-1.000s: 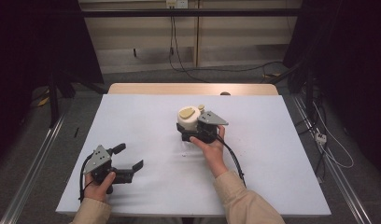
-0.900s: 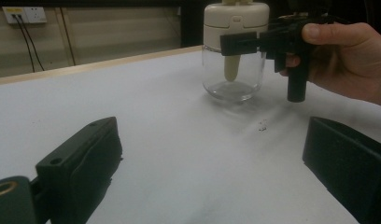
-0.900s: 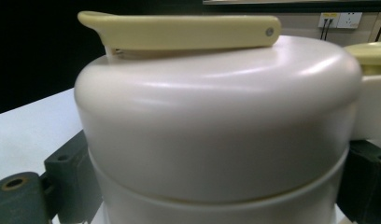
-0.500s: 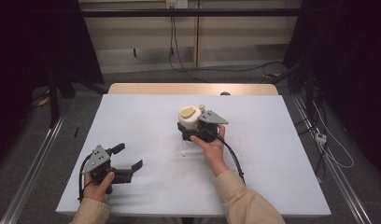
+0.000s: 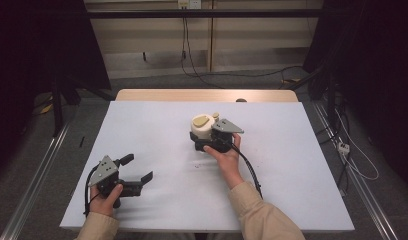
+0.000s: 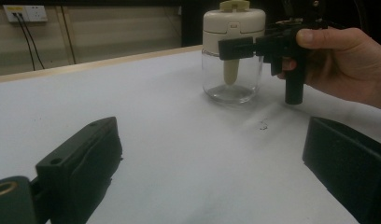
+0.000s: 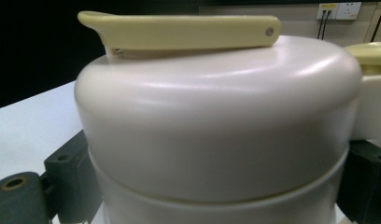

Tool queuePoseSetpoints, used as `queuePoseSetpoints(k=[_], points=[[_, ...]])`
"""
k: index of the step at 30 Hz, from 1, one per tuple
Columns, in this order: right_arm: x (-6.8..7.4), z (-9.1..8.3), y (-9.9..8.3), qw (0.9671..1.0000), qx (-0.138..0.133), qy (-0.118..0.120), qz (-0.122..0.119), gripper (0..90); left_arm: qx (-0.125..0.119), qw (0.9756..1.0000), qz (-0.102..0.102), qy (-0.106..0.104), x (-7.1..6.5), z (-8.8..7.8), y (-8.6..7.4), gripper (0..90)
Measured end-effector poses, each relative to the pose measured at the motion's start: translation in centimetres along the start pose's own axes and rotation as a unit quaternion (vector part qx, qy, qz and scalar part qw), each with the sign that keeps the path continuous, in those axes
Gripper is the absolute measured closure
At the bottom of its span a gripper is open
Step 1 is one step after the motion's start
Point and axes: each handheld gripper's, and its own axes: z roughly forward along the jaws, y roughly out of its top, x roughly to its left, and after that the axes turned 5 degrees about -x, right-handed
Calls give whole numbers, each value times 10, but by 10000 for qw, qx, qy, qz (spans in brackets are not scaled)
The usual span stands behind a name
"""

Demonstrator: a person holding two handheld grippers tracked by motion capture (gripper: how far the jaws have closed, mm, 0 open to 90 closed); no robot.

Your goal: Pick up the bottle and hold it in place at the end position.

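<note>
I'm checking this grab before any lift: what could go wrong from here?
1. The right gripper has its jaws around the cream lid, not the glass jar below; lifting might pull the lid loose.
2. The jar is glass, so a slip could crack it on the table.
3. The left gripper sits open and apart, giving no support.

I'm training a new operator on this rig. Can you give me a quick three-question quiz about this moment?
1. True or false: the left gripper is open and holds nothing.
2. What does the right gripper close around? A) a mug B) the jar with a cream lid C) a cable
3. Is the jar upright or lying on the white table?

Key: 1 true; 2 B; 3 upright.
</note>
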Motion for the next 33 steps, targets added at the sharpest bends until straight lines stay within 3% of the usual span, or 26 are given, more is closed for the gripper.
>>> queuePoseSetpoints(k=[27,33], points=[[0,8,0,10000,-24,29,30,70,-18,10000,-34,24,1,0,-1,40],[1,9,-2,9999,34,55,-81,70,-22,10000,-64,31,0,0,-1,39]])
